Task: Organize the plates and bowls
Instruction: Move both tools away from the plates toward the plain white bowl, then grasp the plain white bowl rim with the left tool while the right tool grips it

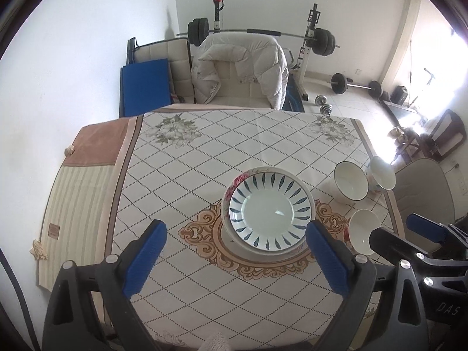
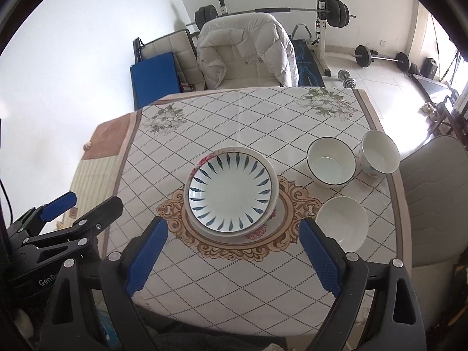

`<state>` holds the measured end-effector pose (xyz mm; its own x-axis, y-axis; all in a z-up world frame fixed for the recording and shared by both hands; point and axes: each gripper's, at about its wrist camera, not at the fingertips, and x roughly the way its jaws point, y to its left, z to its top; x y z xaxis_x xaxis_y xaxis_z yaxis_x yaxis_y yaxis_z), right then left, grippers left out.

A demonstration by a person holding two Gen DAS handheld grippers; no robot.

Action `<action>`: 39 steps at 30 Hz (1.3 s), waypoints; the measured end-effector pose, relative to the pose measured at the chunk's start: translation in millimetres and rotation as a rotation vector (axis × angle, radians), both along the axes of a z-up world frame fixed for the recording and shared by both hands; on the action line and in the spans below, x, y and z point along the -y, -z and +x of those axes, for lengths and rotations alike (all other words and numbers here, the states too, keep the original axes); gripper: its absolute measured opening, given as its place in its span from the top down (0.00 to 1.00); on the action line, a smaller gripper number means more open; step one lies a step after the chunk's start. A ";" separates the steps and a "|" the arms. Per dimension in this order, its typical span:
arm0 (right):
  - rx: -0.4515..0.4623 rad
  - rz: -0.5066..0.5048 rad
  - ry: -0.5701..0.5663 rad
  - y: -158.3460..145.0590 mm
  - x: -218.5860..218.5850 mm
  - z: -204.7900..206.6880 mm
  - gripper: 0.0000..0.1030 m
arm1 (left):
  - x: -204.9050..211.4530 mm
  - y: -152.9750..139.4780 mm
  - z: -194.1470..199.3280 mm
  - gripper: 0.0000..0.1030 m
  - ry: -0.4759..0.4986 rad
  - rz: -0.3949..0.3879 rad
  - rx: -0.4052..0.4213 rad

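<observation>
Both my claws hang above the near edge of the table (image 2: 234, 292), each with its blue pads spread wide and nothing between them: the left claw (image 1: 235, 251) sits just short of the plates, and the right claw (image 2: 234, 248) frames the same stack from its own side. In the right view I can see the left claw off to the left, out past the table's edge; in the left view the right claw shows at the far right, close by the nearest bowl. The stack stands on the gold medallion in the middle of the cloth: a leaf-pattern plate (image 2: 231, 196) lies on top of a rose plate (image 2: 257, 229), whose flowered rim peeks out around it. I cannot tell whether anything more lies beneath. To the right of the stack are three bowls, all upright and apart from the plates. The plain bowl (image 2: 342, 222) is nearest me, the dark-rimmed bowl (image 2: 330, 161) stands behind it, and the flowered bowl (image 2: 380, 152) is just beside that one, near the table's right edge. A chair (image 2: 248, 55) with a white jacket draped over it stands at the far side.
</observation>
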<state>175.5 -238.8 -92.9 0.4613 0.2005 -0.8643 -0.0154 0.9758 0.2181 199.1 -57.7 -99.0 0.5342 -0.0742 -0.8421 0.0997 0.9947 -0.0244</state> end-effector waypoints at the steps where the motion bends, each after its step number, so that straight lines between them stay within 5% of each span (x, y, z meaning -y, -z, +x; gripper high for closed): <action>1: 0.025 0.024 0.011 -1.1 6.7 -4.4 0.10 | 4.1 -2.0 0.3 0.05 0.011 0.006 0.018; 4: 0.098 -0.002 0.086 -3.7 32.3 -18.9 0.10 | 22.2 -6.9 0.8 0.05 0.056 0.043 0.097; 8: 0.119 -0.155 0.234 -1.2 79.3 -32.6 0.10 | 50.5 -5.2 7.2 0.05 0.095 0.087 0.142; 13: 0.009 -0.356 0.357 25.9 144.2 -30.6 0.10 | 92.3 16.4 22.2 0.05 0.140 0.087 0.103; 23: -0.226 0.024 0.269 136.7 245.8 8.9 0.10 | 177.5 126.2 65.4 0.06 0.191 0.048 -0.299; 28: -0.309 0.063 0.196 184.5 265.5 40.8 0.10 | 211.9 170.1 80.5 0.15 0.195 0.032 -0.419; 33: -0.385 0.063 0.076 217.0 266.4 69.0 0.12 | 232.4 208.9 87.1 0.37 0.194 0.021 -0.520; 39: -0.466 0.088 -0.043 245.0 249.3 83.3 0.35 | 247.2 234.4 84.1 0.53 0.209 -0.008 -0.596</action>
<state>258.7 -488.1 -338.0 0.0183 0.2924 -0.9561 0.0640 0.9540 0.2929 283.2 -304.9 -333.3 -0.0528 -0.1341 -0.9896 0.2585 0.9553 -0.1433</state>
